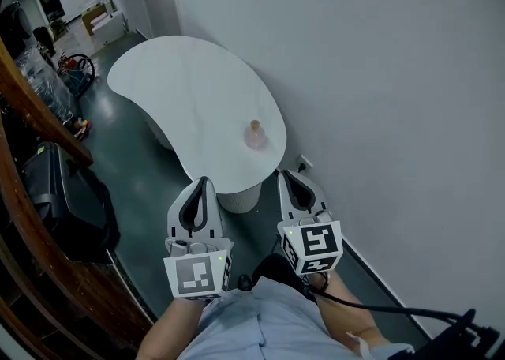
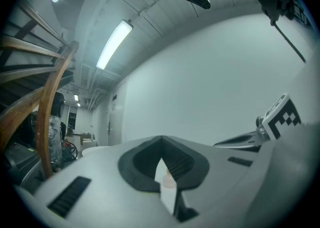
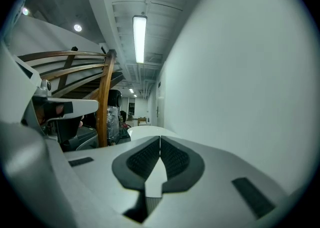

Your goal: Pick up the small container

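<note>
A small pinkish container (image 1: 255, 136) with a narrow neck stands upright on the near right part of a white kidney-shaped table (image 1: 189, 90). Both grippers hover short of the table's near edge, pointing at it. My left gripper (image 1: 203, 181) has its jaws together and holds nothing. My right gripper (image 1: 284, 174) is likewise shut and empty. In the left gripper view the left gripper (image 2: 161, 139) meets at its tips, and the container (image 2: 168, 179) shows faintly through the slit below them. In the right gripper view the right gripper (image 3: 160, 139) is closed, with the table (image 3: 145, 131) beyond.
A grey wall (image 1: 379, 74) runs along the table's right side, with a socket (image 1: 304, 165) low on it. A wooden stair rail (image 1: 39, 114) and a dark case (image 1: 67, 200) stand at the left. A bicycle (image 1: 75, 68) and boxes are far back.
</note>
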The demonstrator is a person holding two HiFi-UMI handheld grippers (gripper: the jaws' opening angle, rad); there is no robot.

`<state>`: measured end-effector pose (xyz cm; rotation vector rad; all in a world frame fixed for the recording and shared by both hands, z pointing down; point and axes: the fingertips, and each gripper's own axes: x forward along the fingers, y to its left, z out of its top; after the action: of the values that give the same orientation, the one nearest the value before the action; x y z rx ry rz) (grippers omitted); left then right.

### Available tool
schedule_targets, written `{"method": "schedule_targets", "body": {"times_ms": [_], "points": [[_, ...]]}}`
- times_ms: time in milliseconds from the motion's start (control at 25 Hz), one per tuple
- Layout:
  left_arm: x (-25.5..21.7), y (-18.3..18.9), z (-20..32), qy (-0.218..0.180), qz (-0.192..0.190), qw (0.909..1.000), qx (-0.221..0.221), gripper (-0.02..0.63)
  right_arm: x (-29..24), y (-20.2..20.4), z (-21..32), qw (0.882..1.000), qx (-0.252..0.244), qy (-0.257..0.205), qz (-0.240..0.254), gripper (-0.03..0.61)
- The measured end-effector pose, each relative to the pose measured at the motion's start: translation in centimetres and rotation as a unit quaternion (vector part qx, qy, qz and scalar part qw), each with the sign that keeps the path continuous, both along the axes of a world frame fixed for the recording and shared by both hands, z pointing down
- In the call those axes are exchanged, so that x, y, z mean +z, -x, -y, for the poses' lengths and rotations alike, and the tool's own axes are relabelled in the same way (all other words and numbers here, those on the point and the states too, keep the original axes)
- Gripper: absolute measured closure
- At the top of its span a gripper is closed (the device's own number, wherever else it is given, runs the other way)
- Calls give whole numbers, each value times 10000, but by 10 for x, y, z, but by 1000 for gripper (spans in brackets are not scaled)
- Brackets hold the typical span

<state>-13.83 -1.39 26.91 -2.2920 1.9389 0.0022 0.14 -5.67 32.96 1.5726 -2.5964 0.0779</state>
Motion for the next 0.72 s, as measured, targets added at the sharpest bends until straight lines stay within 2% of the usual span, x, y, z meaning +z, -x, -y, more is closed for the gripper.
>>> {"method": "schedule_targets", "body": {"times_ms": [360, 720], "points": [[10, 3, 32, 194, 46, 9998, -18, 615, 12, 7, 31, 9999, -61, 154, 9, 577], [3, -2, 102, 235, 272, 9992, -194, 615, 17, 4, 106, 9991, -270, 238, 214, 577]]}}
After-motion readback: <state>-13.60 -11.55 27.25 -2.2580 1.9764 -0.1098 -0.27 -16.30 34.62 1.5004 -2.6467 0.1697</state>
